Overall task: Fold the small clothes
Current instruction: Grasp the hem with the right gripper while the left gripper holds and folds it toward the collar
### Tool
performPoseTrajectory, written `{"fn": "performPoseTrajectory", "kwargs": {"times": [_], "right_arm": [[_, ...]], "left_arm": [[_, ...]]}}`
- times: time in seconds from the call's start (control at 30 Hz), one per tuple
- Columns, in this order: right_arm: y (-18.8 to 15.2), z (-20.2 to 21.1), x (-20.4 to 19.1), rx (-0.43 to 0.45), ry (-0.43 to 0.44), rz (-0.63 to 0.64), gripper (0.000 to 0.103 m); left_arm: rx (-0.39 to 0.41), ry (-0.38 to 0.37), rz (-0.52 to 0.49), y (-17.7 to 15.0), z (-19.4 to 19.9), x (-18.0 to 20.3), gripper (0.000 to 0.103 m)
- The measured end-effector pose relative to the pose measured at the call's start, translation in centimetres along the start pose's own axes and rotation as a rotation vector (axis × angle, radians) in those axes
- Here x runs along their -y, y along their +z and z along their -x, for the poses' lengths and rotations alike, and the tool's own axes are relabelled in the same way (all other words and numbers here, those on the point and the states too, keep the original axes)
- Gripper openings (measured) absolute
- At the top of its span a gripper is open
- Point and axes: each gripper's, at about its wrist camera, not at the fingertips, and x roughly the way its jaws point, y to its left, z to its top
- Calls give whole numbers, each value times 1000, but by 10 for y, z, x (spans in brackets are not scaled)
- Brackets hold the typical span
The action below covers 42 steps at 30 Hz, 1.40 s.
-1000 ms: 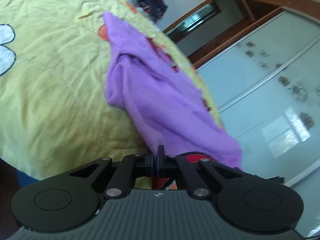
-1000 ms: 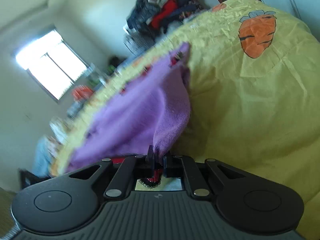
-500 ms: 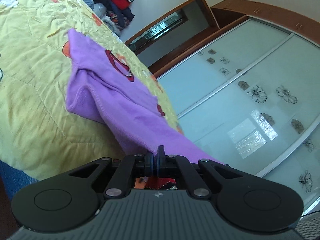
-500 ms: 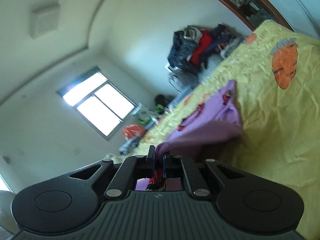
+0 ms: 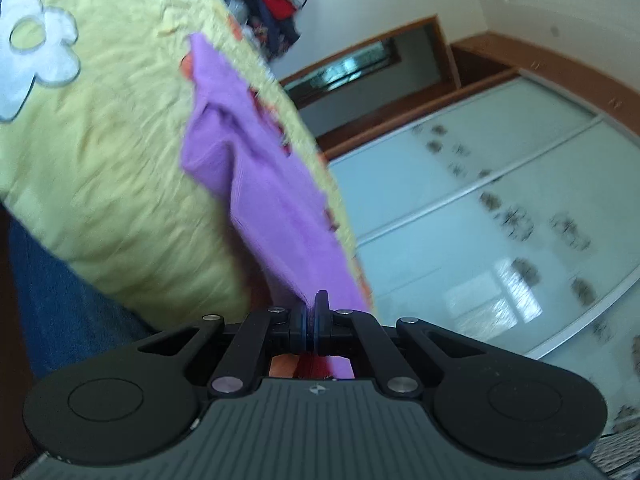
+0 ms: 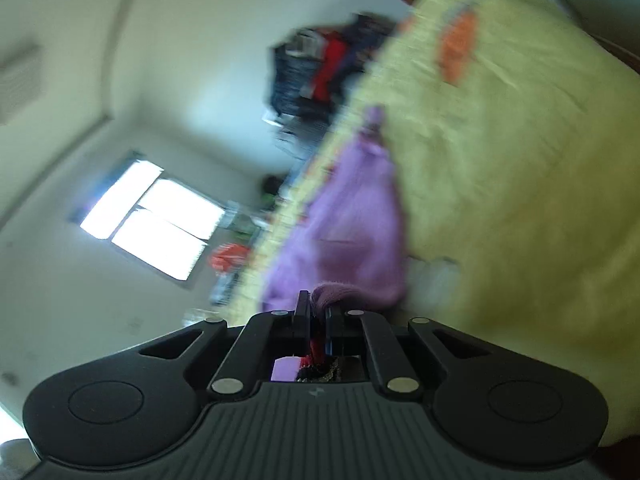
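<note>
A small purple garment (image 5: 256,184) with a red print lies stretched along the edge of the yellow bedspread (image 5: 104,152). Its far end rests flat on the bedspread; its near end (image 6: 352,240) is lifted off it, bunched and creased.

Daylight floods in from the window (image 6: 150,216), which blows out white on my right feed. That feed is badly motion-smeared. My left feed is sharper, though the wardrobe doors (image 5: 500,216) streak and carry a pale glare patch. Both fisheye views bend and darken at the corners.
</note>
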Motion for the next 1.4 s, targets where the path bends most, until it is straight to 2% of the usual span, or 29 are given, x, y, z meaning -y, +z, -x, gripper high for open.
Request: {"fn": "performPoseTrajectory", "kwargs": {"times": [0.17, 0.23, 0.33, 0.4, 0.5, 0.53, 0.6, 0.7, 0.87, 1.03, 1.17, 1.23, 1.4], "right_arm": [[22, 0, -31, 33, 106, 33, 6], [29, -3, -33, 39, 106, 32, 6], [33, -2, -29, 44, 120, -33, 7], [32, -3, -32, 12, 54, 0, 7], [26, 1, -16, -23, 2, -63, 7], [26, 2, -14, -16, -6, -84, 7], [34, 1, -14, 25, 45, -114, 7], [59, -23, -25, 27, 47, -62, 7], [110, -85, -13, 1, 22, -107, 7], [154, -155, 29, -68, -75, -255, 7], [181, -208, 64, -109, -161, -347, 7], [189, -226, 79, -118, -167, -395, 7], [202, -256, 88, -154, -181, -407, 7]], "left_arm": [[70, -105, -64, 17, 11, 41, 2], [69, -141, -82, 20, 11, 53, 2], [52, -153, -74, 17, 12, 64, 2], [37, -132, -50, 10, 14, 61, 2], [36, -72, 50, 0, 18, 42, 1], [44, -55, 94, -2, 18, 34, 1], [75, -29, 139, 2, 17, 26, 2], [150, -36, 177, 32, 6, 19, 2], [227, -34, 152, 94, -40, 18, 2], [232, 23, 195, 148, -104, -11, 2], [211, 77, 242, 187, -140, -41, 1], [208, 110, 250, 202, -152, -50, 1], [204, 139, 276, 221, -168, -66, 1]]}}
